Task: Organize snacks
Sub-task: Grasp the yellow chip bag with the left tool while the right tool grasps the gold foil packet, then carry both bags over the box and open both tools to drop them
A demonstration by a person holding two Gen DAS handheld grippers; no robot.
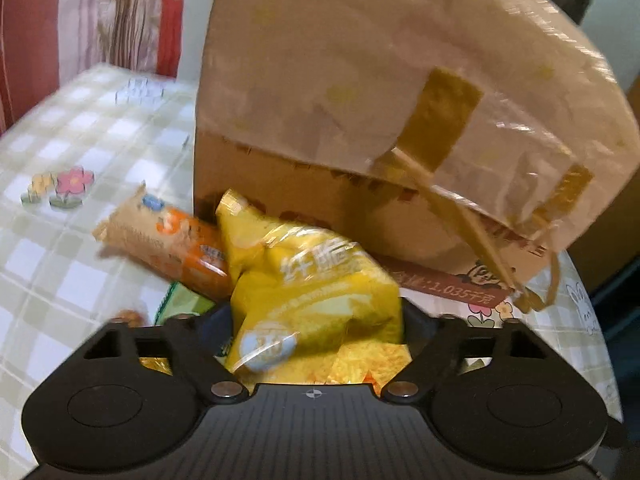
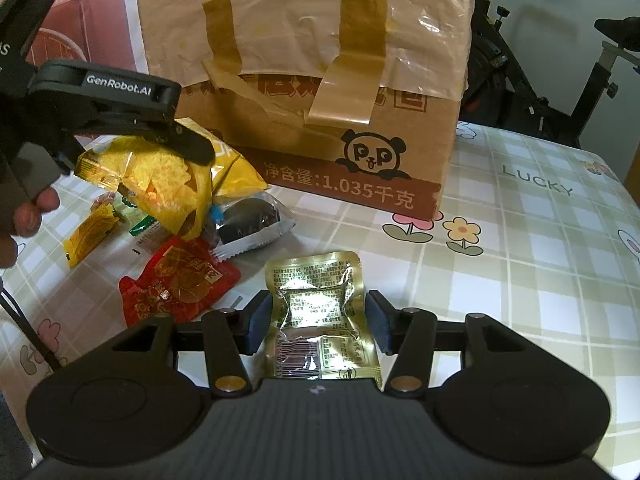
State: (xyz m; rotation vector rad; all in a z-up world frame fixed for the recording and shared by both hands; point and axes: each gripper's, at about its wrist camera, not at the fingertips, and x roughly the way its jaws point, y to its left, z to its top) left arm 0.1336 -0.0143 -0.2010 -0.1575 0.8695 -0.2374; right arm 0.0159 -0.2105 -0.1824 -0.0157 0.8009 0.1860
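In the left wrist view a crumpled yellow snack bag (image 1: pixel 316 300) fills the gap of my left gripper (image 1: pixel 316 320), and both fingers press on its sides. The right wrist view shows that bag (image 2: pixel 160 176) under the left gripper's finger (image 2: pixel 188 144), over a pile of snacks. My right gripper (image 2: pixel 318 320) is shut on a flat gold packet (image 2: pixel 316 304), its blue pads pinching the packet's two edges. A taped cardboard box (image 2: pixel 320 128) with a panda print stands just behind both grippers.
On the checked tablecloth (image 2: pixel 520 240) lie a red packet (image 2: pixel 176 280), a dark round cake in clear wrap (image 2: pixel 248 216), a small yellow packet (image 2: pixel 90 236) and an orange packet (image 1: pixel 168 240). An exercise bike (image 2: pixel 540 60) stands beyond the table. A hand (image 2: pixel 28 216) holds the left gripper.
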